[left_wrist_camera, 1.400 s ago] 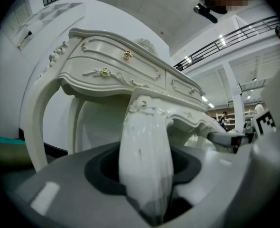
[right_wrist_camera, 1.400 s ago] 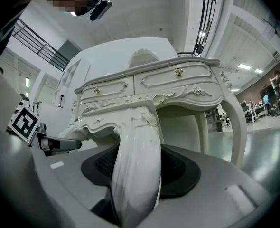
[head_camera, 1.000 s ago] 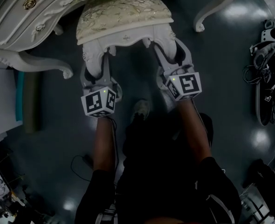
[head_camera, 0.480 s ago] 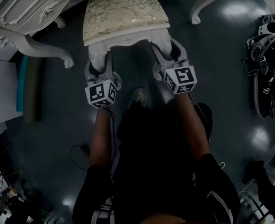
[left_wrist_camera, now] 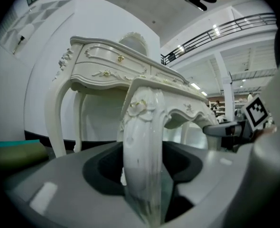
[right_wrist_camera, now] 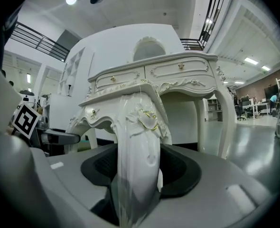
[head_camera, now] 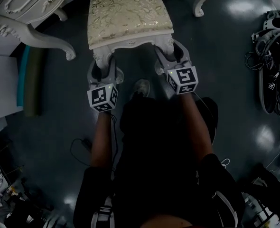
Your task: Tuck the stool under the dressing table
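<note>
Skew risk: your left claw [head_camera: 102, 66], just opening round its stool leg [left_wrist_camera: 142, 141], slackens; right claw [head_camera: 171, 56], clamped on the 1 o'clock leg [right_wrist_camera: 137, 151], could slew the stool [head_camera: 128, 13].

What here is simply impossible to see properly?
- Dressing table: its top is cut off by the head view's upper edge.
- Stool: far legs hidden under its seat, head view.
- Left gripper, right gripper: each has a stool leg between its jaws; the left's have just been opening; whether pads press, the legs hide.
</note>
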